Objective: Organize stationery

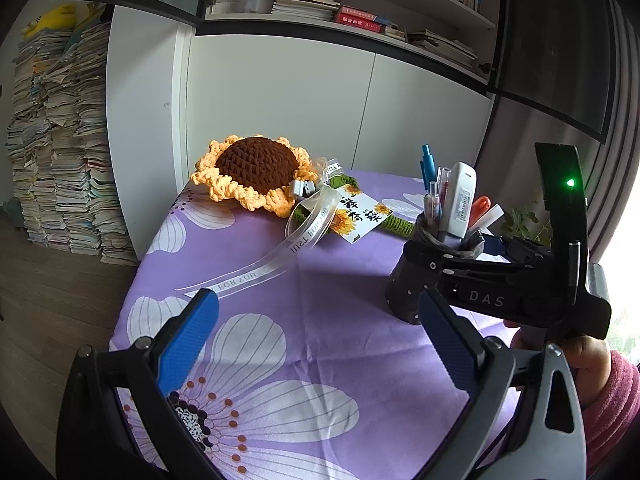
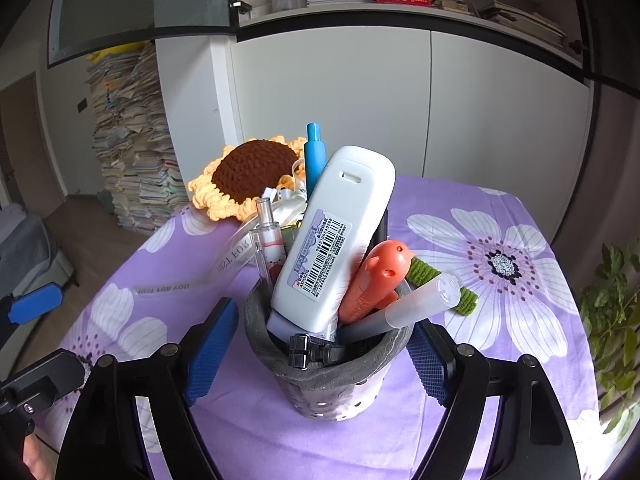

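A grey pen holder (image 2: pixel 332 376) stands on the purple flowered tablecloth (image 2: pixel 460 420). It holds a white correction tape case (image 2: pixel 336 236), an orange cutter (image 2: pixel 372 280), a blue pen (image 2: pixel 314 156), a clear pen (image 2: pixel 270 248), a frosted marker (image 2: pixel 404 308) and a black clip (image 2: pixel 302 350). My right gripper (image 2: pixel 320 348) is open, its blue pads on both sides of the holder, the left pad apart from it. In the left wrist view the holder (image 1: pixel 448 240) sits behind the right gripper's body (image 1: pixel 480 292). My left gripper (image 1: pixel 320 336) is open and empty above the cloth.
A crocheted sunflower (image 1: pixel 252 172) with a ribbon and a card (image 1: pixel 360 216) lies at the table's far side. White cabinets and bookshelves stand behind. Tall paper stacks (image 1: pixel 60 152) rise at the left. A green plant (image 2: pixel 612 320) is at the right.
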Motion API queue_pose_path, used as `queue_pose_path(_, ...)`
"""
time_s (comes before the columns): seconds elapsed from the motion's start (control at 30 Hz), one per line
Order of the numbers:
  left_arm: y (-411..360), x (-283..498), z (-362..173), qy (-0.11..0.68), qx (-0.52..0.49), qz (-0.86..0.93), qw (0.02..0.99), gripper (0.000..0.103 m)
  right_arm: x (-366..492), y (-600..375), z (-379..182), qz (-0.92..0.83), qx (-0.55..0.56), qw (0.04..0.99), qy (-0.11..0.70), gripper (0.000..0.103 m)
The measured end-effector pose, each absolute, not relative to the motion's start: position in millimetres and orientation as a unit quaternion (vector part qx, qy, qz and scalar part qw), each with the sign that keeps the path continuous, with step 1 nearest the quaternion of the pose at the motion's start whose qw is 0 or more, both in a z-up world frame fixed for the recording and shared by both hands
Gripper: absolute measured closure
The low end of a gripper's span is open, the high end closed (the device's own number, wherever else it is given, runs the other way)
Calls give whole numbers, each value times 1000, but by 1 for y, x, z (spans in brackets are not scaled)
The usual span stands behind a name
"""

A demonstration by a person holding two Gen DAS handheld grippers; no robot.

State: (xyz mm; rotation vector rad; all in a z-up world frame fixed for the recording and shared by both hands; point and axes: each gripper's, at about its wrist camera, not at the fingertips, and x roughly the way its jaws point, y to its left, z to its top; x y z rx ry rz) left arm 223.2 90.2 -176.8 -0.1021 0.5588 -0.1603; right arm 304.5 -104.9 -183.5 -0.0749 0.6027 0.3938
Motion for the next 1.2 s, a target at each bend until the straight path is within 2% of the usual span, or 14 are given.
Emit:
queue_pose_path(0.1,90,223,-176,274,-51,-79,957,3,304,-104,-183,183,-50,938,292,20)
queue_pose_path(0.2,90,223,-176,274,-53,-79,957,3,301,-105,-182,175,-61,941,285,15)
queue_pose_path(0.63,72,211,-158,259,-42,-83,961,1,264,-135,-189,156,-75,938,301,14)
queue_pose_path(0.87,43,189,-131,233,-9,-90,968,1,205,-164,-134,130,-57,966,216,14)
queue_pose_path(0.97,29,170,-113,204,14,-87,975,1,179,-172,-108,107,-51,977,179,7)
queue_pose_path(1.2,10,116,-63,139,33,-84,986,1,123,-195,-68,86,-6,987,132,6)
